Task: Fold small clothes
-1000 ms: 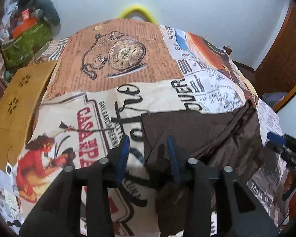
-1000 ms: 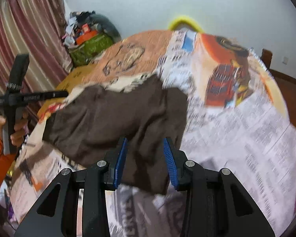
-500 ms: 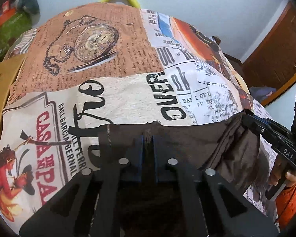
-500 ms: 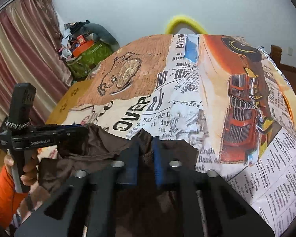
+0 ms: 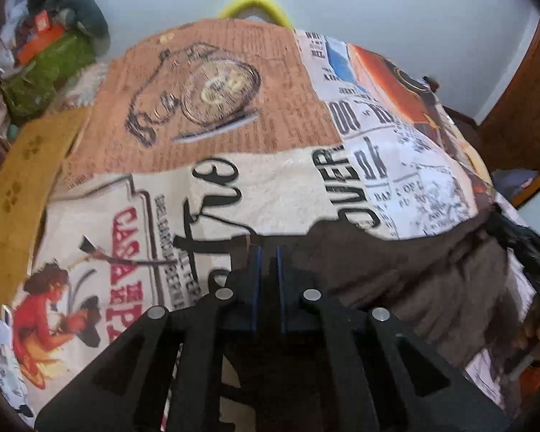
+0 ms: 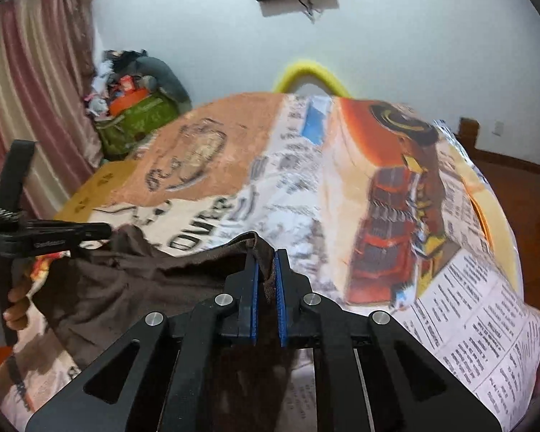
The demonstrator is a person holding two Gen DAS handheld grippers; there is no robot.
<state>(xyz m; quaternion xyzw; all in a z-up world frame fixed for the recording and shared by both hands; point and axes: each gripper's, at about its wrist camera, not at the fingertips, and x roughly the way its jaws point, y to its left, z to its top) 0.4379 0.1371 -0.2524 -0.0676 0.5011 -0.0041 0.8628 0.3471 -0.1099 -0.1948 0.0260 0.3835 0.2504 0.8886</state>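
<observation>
A dark brown garment [image 6: 126,288] hangs stretched between two hand-held grippers, its upper edge pinched at both ends and its body sagging onto the printed cloth beneath. The right hand-held gripper [image 6: 266,270] is clamped on a fold of the brown hem, which stands up between its blue pads [image 6: 280,306]. The left hand-held gripper [image 5: 267,262] is likewise closed on the garment's edge, the fabric spreading away to its right in the left wrist view [image 5: 414,273]. Seen from the right wrist camera, the left hand-held gripper [image 6: 100,231] sits off to the left with its tip at the garment's far corner, held by a hand [image 6: 16,298] in an orange sleeve. Under the garment lies a collage-print cloth [image 5: 270,187] covering the worktop, with a pocket-watch picture [image 5: 205,90] ahead of the left gripper and a red truck picture [image 6: 388,223] ahead and to the right of the right one. Beyond the worktop stand a yellow curved chair back [image 6: 311,72], a green bag heaped with clutter [image 6: 136,122] and striped curtains [image 6: 36,90].
</observation>
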